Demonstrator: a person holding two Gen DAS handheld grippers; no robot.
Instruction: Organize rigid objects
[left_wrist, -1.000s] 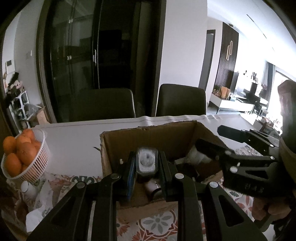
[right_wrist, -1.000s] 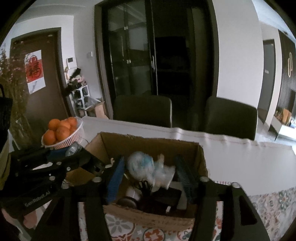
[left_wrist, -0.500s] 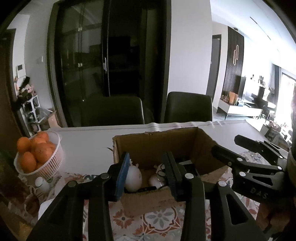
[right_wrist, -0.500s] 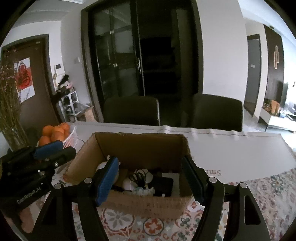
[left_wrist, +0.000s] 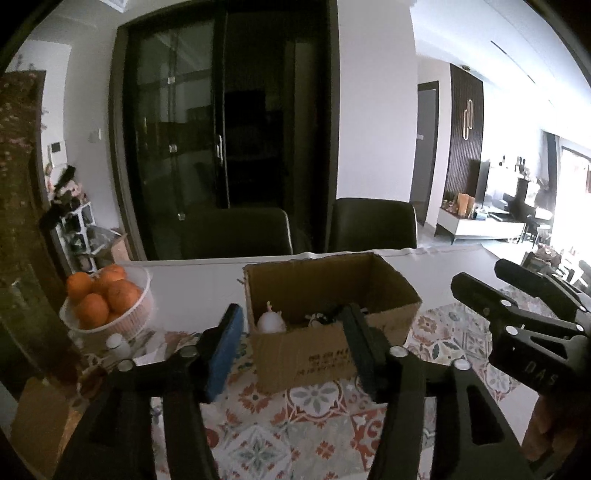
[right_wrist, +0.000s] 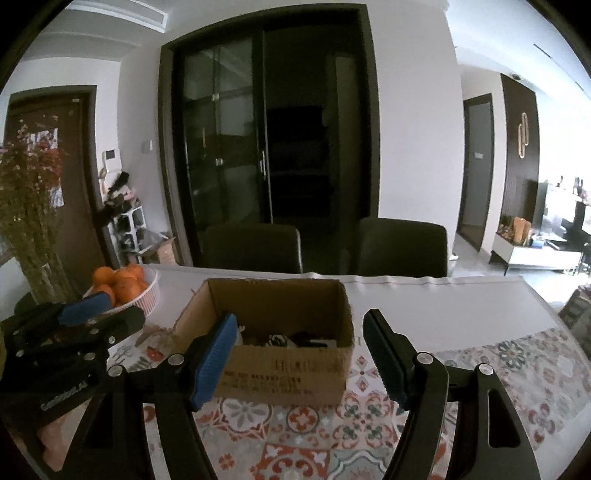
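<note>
An open cardboard box (left_wrist: 332, 354) stands on the patterned tablecloth; it also shows in the right wrist view (right_wrist: 284, 380). Inside it lie a white egg-shaped toy (left_wrist: 271, 322) and dark and white small items (right_wrist: 291, 339), partly hidden by the walls. My left gripper (left_wrist: 291, 347) is open and empty, held back from the box's near wall. My right gripper (right_wrist: 299, 354) is open and empty, also in front of the box. Each gripper shows beside the other in the other's view.
A white basket of oranges (left_wrist: 107, 299) stands left of the box, also in the right wrist view (right_wrist: 125, 288). A small white bottle (left_wrist: 118, 343) stands near it. Dried flowers (right_wrist: 26, 206) stand far left. Two dark chairs (right_wrist: 255, 247) face the table's far edge.
Both grippers let go of what they held over the box, opened wide and drew back toward the table's near side. The released items now lie in the box.
</note>
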